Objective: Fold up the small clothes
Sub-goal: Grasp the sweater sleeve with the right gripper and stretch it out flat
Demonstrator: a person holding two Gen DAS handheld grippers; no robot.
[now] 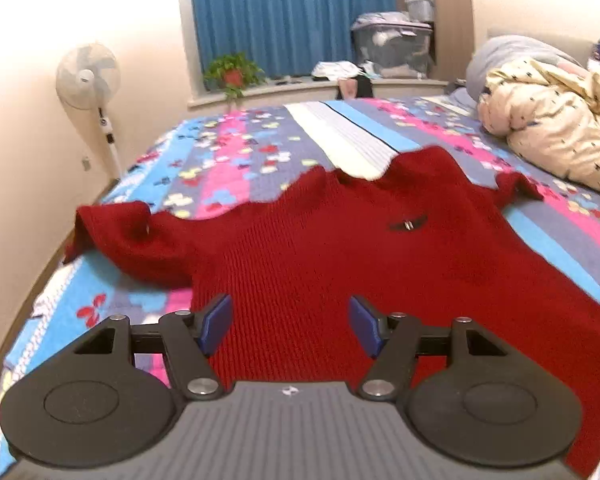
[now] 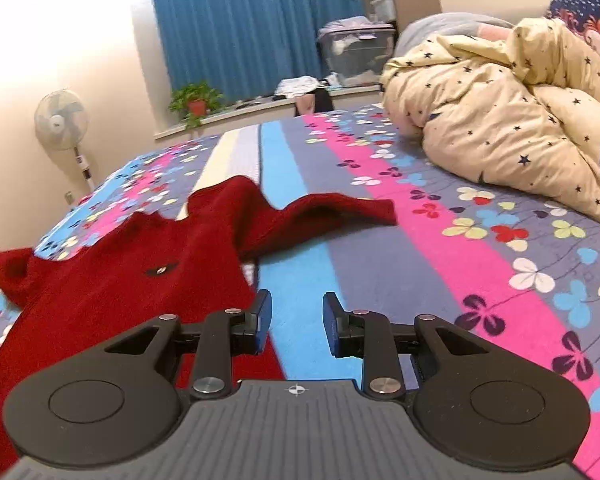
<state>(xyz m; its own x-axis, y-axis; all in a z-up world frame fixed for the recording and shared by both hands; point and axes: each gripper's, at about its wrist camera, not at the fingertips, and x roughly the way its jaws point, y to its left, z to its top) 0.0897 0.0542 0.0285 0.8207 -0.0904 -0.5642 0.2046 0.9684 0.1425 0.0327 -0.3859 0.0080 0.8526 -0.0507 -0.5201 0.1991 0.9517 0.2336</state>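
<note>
Red knit sweater (image 1: 340,248) lies spread on the bed (image 2: 440,264), ahead of our left tool (image 1: 290,326) and left of our right tool (image 2: 296,326). Both tools are open, empty. Risk: pinching bedcover with knit drags everything askew.

We see a flowered striped bedspread (image 2: 440,240), a star-print cream duvet (image 2: 500,128) bunched up, a standing fan (image 1: 88,76), blue curtains (image 1: 284,12) and a potted plant (image 1: 232,72).
</note>
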